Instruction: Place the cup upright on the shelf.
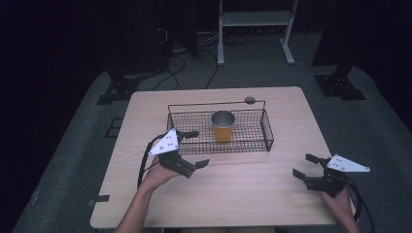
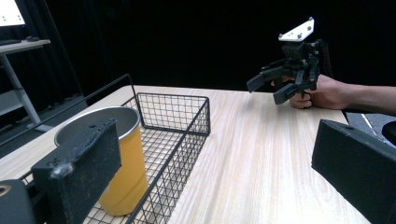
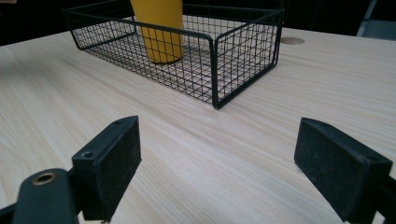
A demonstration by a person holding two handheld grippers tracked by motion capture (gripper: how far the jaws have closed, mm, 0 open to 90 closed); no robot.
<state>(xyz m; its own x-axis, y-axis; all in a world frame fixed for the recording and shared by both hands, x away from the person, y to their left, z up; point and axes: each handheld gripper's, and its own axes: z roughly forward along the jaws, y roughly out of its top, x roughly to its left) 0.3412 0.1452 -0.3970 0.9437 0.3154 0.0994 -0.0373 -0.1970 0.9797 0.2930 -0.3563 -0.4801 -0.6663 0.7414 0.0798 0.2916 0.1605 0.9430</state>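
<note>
**Left gripper waits wide open beside the basket with the yellow cup**

Left gripper (image 1: pixel 193 148) sits just beside the wire basket (image 1: pixel 266 138), at the basket's near left corner. Its jaws stand far apart and hold nothing. One jaw is up by the basket's near wall. The other jaw is lower, over the table (image 1: pixel 233 199), on the side away from the basket.

The yellow cup (image 1: pixel 223 126) stands upright inside the basket, close to the middle. It has a silver rim and looks empty. In the left gripper view the cup (image 2: pixel 114 163) is very close, just past one black jaw, with the basket wall (image 2: pixel 173 158) right next to it.

The right gripper (image 1: pixel 308 166) is well apart from the basket, off to the basket's near right side. Its jaws are wide open too, and nothing is between them. A hand (image 1: pixel 340 204) holds it low over the wood. In the right gripper view the basket (image 3: pixel 243 56) is farther off, with the cup (image 3: pixel 161 30) inside it.

It looks like the reach for the cup is the step in hand, and the grab is not yet done. Next, the left gripper likely needs to go up over the basket wall, come down around the cup, and close on it gently. The wire wall is in the way, so a straight push from the side could bump the basket or tip the cup.
</note>
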